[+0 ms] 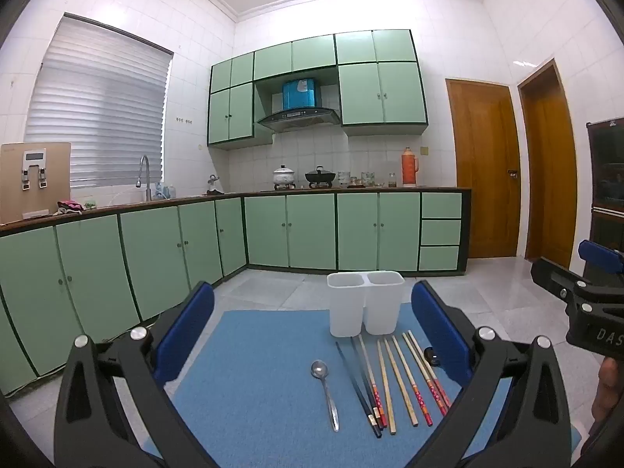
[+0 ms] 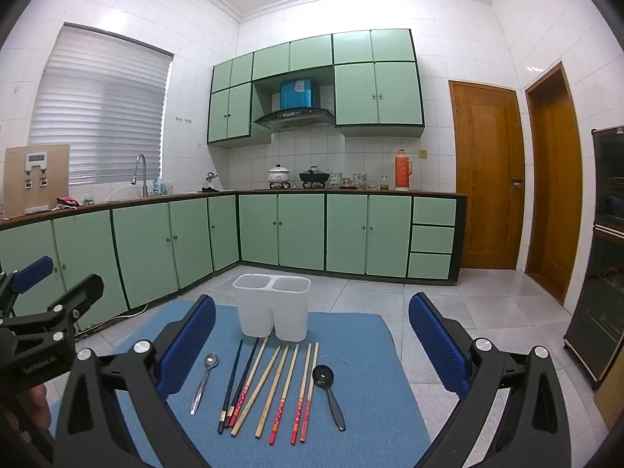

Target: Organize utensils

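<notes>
A white two-compartment utensil holder (image 1: pixel 364 302) (image 2: pixel 272 307) stands at the far end of a blue mat (image 1: pixel 253 370) (image 2: pixel 362 370). In front of it lie a metal spoon (image 1: pixel 325 392) (image 2: pixel 203 380), several chopsticks (image 1: pixel 394 382) (image 2: pixel 269 388) side by side, and a black spoon (image 2: pixel 329 394), partly hidden behind a finger in the left wrist view (image 1: pixel 431 355). My left gripper (image 1: pixel 312 331) hovers open above the mat, nothing between its blue pads. My right gripper (image 2: pixel 312 345) is open too, over the chopsticks and holding nothing.
The mat lies on a surface over a pale tiled floor. Green cabinets (image 2: pixel 280 230) line the far wall and the left. Wooden doors (image 2: pixel 487 171) stand at the right, a dark glass-fronted cabinet (image 2: pixel 600 253) at the far right.
</notes>
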Demonstrator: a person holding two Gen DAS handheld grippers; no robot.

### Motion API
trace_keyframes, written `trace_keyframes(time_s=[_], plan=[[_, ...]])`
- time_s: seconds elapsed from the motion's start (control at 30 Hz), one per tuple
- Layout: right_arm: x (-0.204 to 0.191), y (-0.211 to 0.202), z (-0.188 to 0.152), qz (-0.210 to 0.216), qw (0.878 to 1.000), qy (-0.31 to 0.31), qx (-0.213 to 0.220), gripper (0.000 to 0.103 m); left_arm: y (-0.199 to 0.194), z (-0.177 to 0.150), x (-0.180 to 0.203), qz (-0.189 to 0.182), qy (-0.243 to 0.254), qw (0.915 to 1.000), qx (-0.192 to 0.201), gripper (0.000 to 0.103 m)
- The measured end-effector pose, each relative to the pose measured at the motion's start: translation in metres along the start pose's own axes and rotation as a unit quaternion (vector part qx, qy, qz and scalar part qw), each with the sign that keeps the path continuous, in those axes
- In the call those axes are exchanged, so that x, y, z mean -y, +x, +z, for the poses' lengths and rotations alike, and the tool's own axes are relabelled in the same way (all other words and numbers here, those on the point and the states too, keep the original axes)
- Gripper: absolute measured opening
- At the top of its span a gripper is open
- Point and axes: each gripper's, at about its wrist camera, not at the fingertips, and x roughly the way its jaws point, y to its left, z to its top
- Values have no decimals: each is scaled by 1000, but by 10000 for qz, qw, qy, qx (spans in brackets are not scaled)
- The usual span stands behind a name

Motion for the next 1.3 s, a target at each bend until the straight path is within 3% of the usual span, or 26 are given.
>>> trace_keyframes(time_s=[1.3], plan=[[0,0,0,0,10000,-6,-14,97,-7,7,1,-24,-20,10000,42,98]])
